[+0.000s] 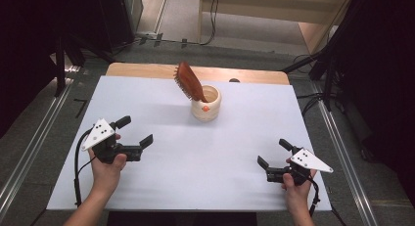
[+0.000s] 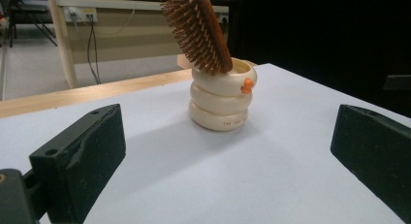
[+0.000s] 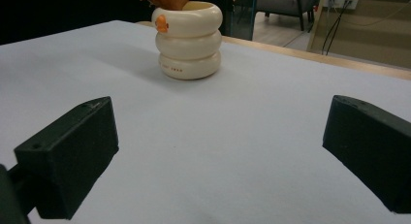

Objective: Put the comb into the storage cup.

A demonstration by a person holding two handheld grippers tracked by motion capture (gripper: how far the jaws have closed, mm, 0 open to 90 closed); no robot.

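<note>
Black jaws are seen nearest in both gripper views, spread wide w/ nothing between them. In the high view, the left gripper (image 1: 138, 130) is held by the person's left hand (image 1: 108, 162) at the near-left of the table, jaws far apart & empty, pointed towards the centre-right. A grey three-cornered plate is carried on top of it, and a black cable is trailed back along the forearm. The right gripper (image 1: 274, 153) is held by the right hand (image 1: 295, 184) at the near-right, jaws likewise wide & empty, pointed towards the centre-left. Both are kept well apart from each other and from the cup.

White sheet (image 1: 195, 152) is laid over the table; bare surface is seen between the grippers and the cup. A strip of wooden tabletop (image 1: 147, 70) is left uncovered along the far edge.

Farther back, approx. mid-table towards the far side, a cream ringed cup (image 1: 206, 104) is stood upright, w/ a small orange duck-like knob (image 2: 247, 85) on its wall. A reddish-brown wooden hairbrush (image 1: 189, 81) is stood in it handle-down, head leaned up and to the left, bristles (image 2: 191, 27) facing the left gripper. Cup and brush are touched by neither gripper.

Beyond the table, grey floor, cables & a pale desk are seen.
</note>
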